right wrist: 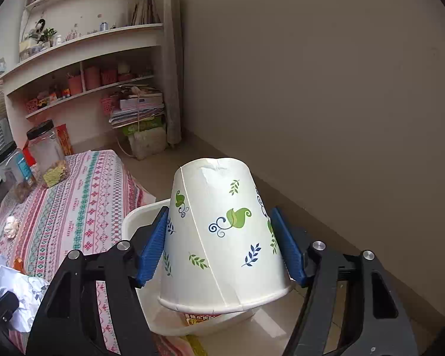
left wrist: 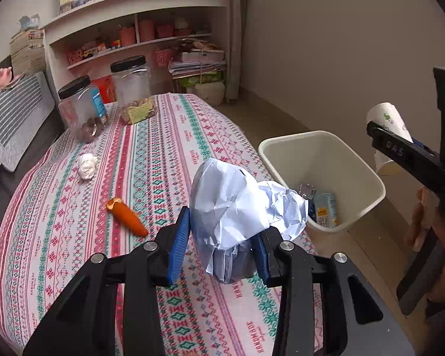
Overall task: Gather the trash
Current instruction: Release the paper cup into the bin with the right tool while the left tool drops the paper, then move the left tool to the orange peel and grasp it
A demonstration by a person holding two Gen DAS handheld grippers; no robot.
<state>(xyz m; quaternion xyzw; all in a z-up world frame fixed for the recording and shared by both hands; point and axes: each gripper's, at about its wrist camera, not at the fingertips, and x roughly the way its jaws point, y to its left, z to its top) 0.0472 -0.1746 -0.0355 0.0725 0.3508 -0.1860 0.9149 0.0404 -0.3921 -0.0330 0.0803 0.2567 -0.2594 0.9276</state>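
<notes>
Some trash already lies in the bin at right; the left gripper pinches crumpled paper, the right gripper pinches a paper cup, while a carrot and paper ball remain at left.

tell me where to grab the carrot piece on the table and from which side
Judging by its pose, take the carrot across its thick middle, coming straight down from above. It lies flat on the tablecloth, tapering to a point toward the camera, so the claw fingers should straddle its long axis. Nothing touches it, but both claws are full now.
</notes>
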